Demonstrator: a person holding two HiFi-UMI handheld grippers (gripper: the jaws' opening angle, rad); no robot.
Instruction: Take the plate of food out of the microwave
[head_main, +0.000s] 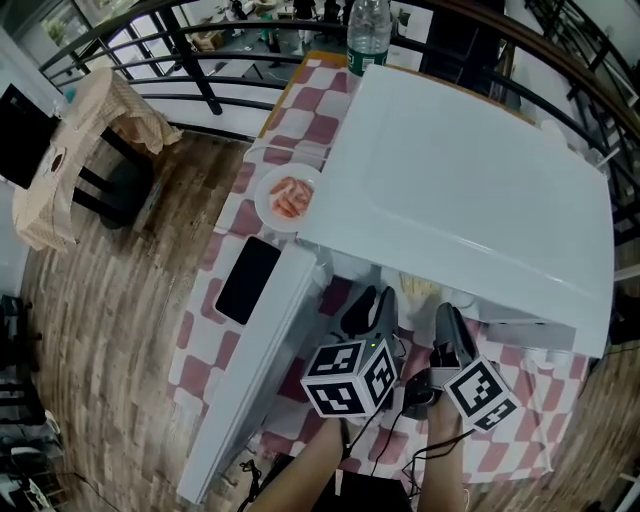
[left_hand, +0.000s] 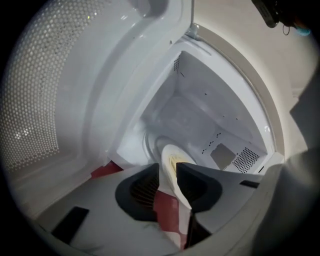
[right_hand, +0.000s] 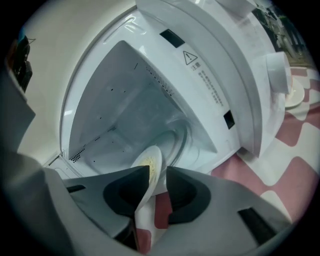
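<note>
Now | microwave (right_hand: 240, 75) label (right_hand: 189, 57): warning triangle, print illegible | plate (right_hand: 150, 157) between right tongs (right_hand: 158, 167)

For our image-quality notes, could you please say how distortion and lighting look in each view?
Head view: fisheye bends the railing; the microwave top glares white. Left gripper view: dark vignette, dim cavity. Right gripper view: same vignette, brighter interior.

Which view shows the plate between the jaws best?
Left gripper view: the plate and its yellow food sit between the jaws. Right gripper view shows it edge-on. Head view: the microwave hides nearly all.
</note>
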